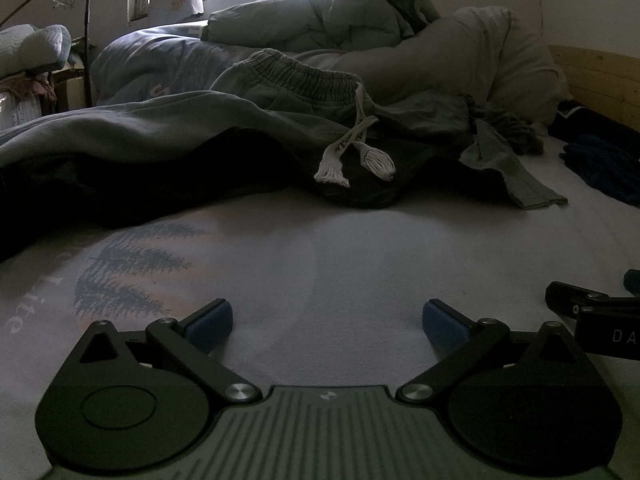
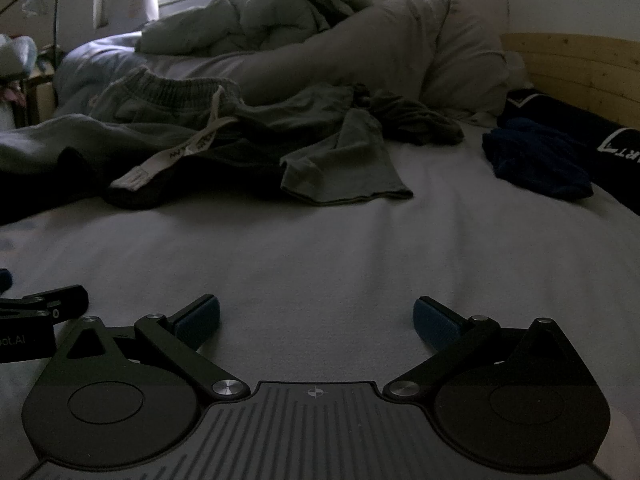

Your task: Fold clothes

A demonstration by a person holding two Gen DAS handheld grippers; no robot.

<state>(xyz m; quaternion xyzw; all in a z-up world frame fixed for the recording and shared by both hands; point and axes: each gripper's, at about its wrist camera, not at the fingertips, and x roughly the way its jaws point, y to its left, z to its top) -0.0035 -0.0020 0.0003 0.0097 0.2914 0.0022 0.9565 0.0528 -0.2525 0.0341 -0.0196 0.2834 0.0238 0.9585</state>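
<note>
- Step in hand, as judged: the start of a fold, with no garment picked yet. Both tools are held low over the pale bedsheet with a printed blue pine-tree motif (image 1: pixel 320 248), side by side.
- Left gripper (image 1: pixel 328 322): jaws spread wide, nothing between the blue ribbed pads (image 1: pixel 210 322); only bare sheet is seen in the gap.
- Right gripper (image 2: pixel 316 320): jaws likewise wide apart and empty.
- The clothes to be folded lie ahead in a loose heap, well apart from both tools: grey fleece jogging trousers with a gathered elastic waistband (image 1: pixel 304 76) are draped over a dark, near-black garment (image 1: pixel 360 188).
- A flat white woven drawstring with frayed tassel ends (image 1: pixel 352 152) hangs from the waistband across the dark cloth.
- A thin olive-grey jersey piece with a stitched hem (image 2: pixel 352 164) is spread nearest on the right side; a crumpled dark-blue garment (image 2: pixel 536 160) lies farther right, near the pale wooden headboard (image 2: pixel 572 68).
- Behind, a puffy grey-green quilt (image 1: pixel 328 12) and a soft grey pillow (image 2: pixel 400 48) are piled.
- Next move, as judged: a reach forward to one garment's edge, which must be pulled clear onto open sheet and flattened first. The limp, tangled layers are likely to drag together.
</note>
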